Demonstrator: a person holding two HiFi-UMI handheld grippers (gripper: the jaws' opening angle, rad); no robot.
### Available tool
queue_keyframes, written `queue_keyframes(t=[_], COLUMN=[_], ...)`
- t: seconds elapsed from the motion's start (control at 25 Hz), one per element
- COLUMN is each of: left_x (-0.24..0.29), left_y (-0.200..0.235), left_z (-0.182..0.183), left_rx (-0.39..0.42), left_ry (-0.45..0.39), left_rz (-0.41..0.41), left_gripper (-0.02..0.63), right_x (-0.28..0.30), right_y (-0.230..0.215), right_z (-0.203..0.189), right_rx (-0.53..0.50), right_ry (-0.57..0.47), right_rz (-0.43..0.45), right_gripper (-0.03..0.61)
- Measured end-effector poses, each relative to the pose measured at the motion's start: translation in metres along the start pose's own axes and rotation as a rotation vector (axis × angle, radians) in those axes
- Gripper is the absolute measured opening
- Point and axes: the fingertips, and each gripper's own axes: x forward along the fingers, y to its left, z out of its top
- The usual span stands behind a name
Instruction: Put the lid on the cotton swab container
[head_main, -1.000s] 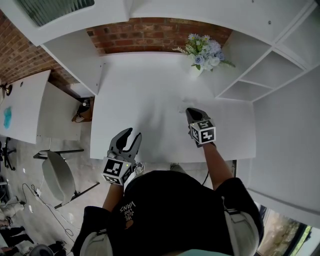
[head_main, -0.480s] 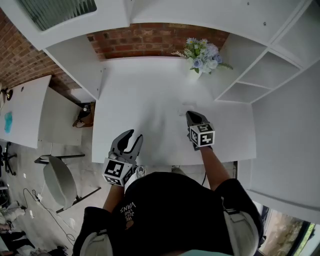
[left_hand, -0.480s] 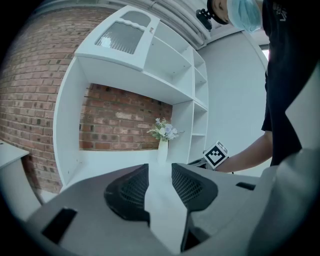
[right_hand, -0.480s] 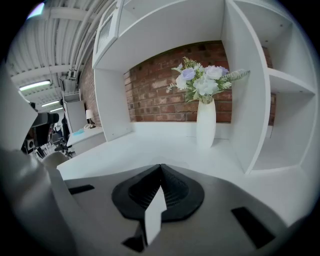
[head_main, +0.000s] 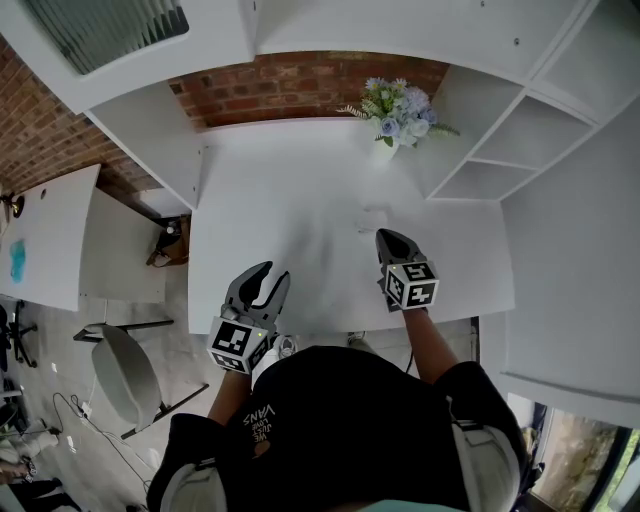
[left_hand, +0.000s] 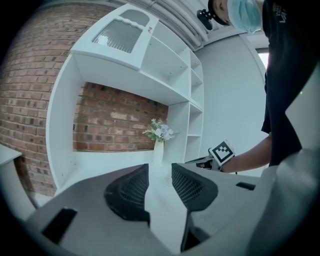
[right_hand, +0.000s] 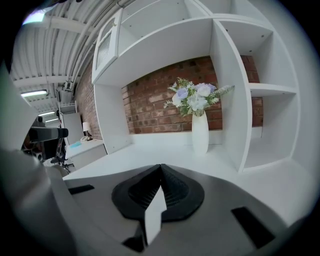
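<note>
While left tool (head_main: 264, 274) is hovering at desk's (head_main: 300, 190) near edge, jaws parted and empty, right tool (head_main: 390, 240) is holding jaws pinched together, empty; faint clear cotton swab container (head_main: 373, 218) is sitting just beyond its tip.

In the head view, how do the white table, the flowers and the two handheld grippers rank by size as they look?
1. The white table.
2. The left gripper and the right gripper: they look alike, so no ranking.
3. The flowers, smallest; they stand farther off, so true size is unsure.

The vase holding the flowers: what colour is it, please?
White vase, clearest in right gripper view.
</note>
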Motion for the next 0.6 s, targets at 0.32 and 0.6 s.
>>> queue_keyframes(t=[0.32,0.6], left_x=[0.005,0.005], left_y=[-0.007,-0.016], left_z=[-0.002,0.001], left_rx=[0.017,0.038], left_ry=[-0.005,-0.005], left_rz=[-0.093,-0.195], left_gripper=[0.124,0.109], right_x=[-0.051,-0.094], right_y=[0.017,0.036], right_z=[0.010,0.021], right_rx=[0.028,0.059], right_ry=[-0.089,-0.162], right_rz=[-0.066,-0.144], right_gripper=[0.001,0.000])
